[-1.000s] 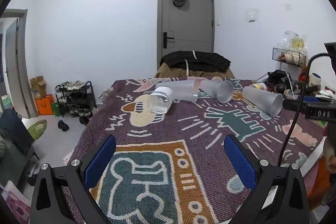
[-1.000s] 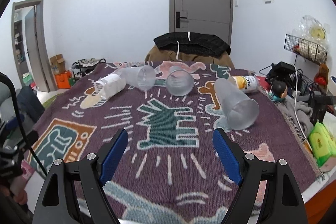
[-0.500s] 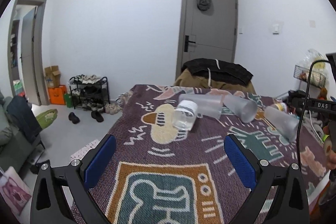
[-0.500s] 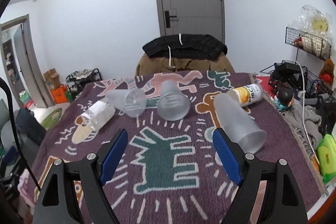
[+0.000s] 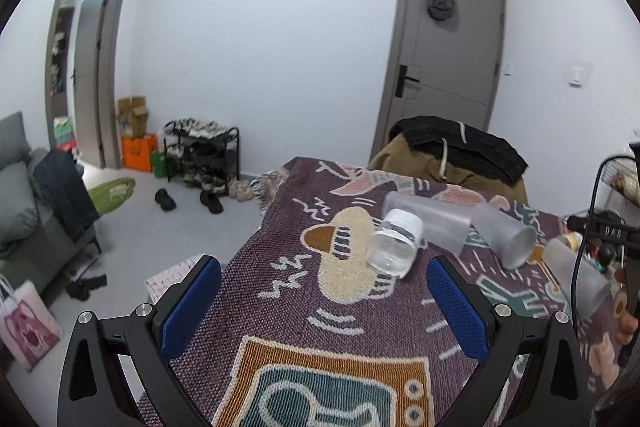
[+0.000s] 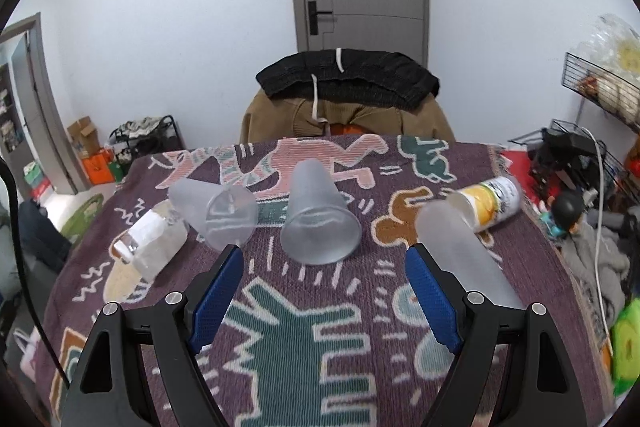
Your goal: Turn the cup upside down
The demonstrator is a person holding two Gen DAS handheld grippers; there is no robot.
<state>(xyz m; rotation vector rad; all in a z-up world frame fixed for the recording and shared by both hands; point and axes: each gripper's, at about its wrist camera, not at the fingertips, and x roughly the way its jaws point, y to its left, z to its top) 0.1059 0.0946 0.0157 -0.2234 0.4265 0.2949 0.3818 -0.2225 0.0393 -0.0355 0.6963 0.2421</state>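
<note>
Several frosted plastic cups lie on their sides on a patterned blanket (image 6: 320,339). In the right wrist view one cup (image 6: 318,219) lies just beyond my open right gripper (image 6: 324,287), its mouth toward me. Another cup (image 6: 218,213) lies to its left and a tall one (image 6: 468,259) beside the right finger. A clear cup with a white band (image 6: 150,247) lies at the left. In the left wrist view that banded cup (image 5: 396,243) lies just ahead of my open, empty left gripper (image 5: 324,307), with frosted cups (image 5: 430,221) (image 5: 506,235) behind it.
A yellow-labelled can (image 6: 490,203) lies on the blanket at the right. A chair draped with dark clothes (image 6: 344,95) stands behind the table. Clutter and cables (image 6: 580,195) sit at the right edge. A shoe rack (image 5: 202,151) stands on the floor left.
Both grippers have moved forward toward the cups. The left view has swung left, bringing the banded cup near its fingers. The right gripper has closed in on the middle frosted cup.
</note>
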